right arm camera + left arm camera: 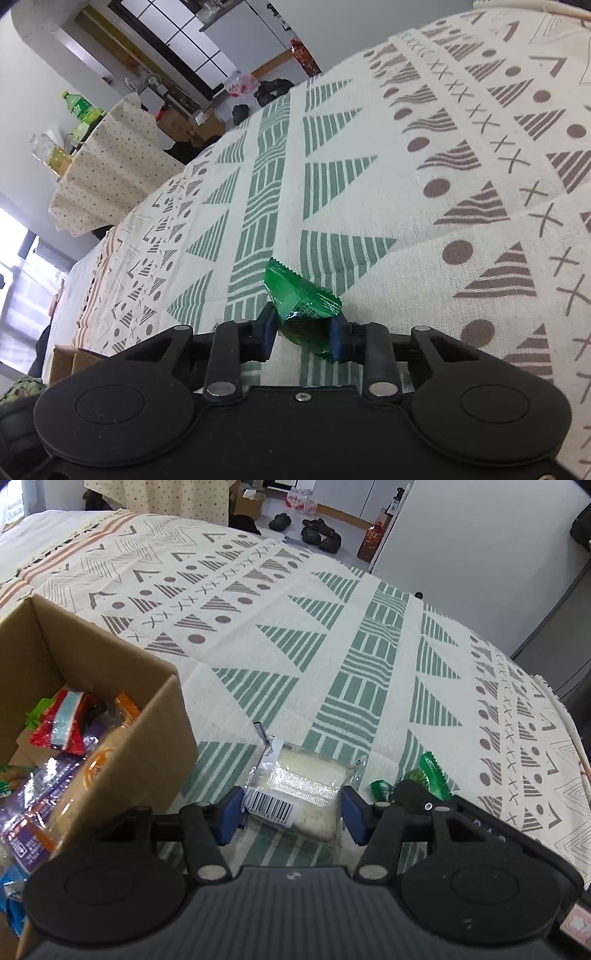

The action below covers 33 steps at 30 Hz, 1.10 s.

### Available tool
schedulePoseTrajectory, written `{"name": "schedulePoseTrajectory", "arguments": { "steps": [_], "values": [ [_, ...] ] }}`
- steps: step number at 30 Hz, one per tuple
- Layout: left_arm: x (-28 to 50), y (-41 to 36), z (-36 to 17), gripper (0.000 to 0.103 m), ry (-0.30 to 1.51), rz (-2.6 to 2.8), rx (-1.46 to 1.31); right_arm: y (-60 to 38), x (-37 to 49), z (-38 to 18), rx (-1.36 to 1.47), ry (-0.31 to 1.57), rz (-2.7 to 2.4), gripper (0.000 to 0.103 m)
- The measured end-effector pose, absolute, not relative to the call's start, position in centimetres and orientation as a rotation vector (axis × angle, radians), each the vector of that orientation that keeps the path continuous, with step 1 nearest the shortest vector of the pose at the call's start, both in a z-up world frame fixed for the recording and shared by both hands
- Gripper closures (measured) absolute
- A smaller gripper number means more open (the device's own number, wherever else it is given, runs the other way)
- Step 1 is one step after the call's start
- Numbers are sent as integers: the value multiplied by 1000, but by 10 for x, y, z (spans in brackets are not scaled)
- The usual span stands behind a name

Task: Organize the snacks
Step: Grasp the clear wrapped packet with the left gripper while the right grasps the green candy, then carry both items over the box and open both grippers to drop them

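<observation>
Clear-wrapped pale snack (301, 794): rectangular, barcode label at its near-left corner, lying flat on the patterned worktop cloth (332, 657), at 3 o'clock of the cardboard box (122, 738). Green foil snack packet (301, 306): crinkled, serrated end seal, tilted upward, at 3 o'clock of the pale snack. The box is open-topped and holds mixed wrapped snacks (62, 731).

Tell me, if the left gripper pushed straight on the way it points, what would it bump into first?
Probably the clear packet already lying between the left gripper's blue pads; under and beyond it only the tablecloth, though depth is unclear.
</observation>
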<state>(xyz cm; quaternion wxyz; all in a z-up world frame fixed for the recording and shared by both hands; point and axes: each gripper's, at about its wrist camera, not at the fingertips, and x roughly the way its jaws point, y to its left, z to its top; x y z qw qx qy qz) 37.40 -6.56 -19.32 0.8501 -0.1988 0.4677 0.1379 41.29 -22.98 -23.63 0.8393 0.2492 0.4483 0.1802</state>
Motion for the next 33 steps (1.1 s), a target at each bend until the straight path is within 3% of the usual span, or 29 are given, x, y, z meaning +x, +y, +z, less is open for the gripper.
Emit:
{"name": "schedulePoseTrajectory", "arguments": {
  "steps": [16,33],
  "values": [
    [340,-59,-134,47,889,312,-381,-235,393,-192,541,867,437,77],
    [292,0,-82,47,788,402,-420,-204,363,-139,494,759,545,77]
  ]
}}
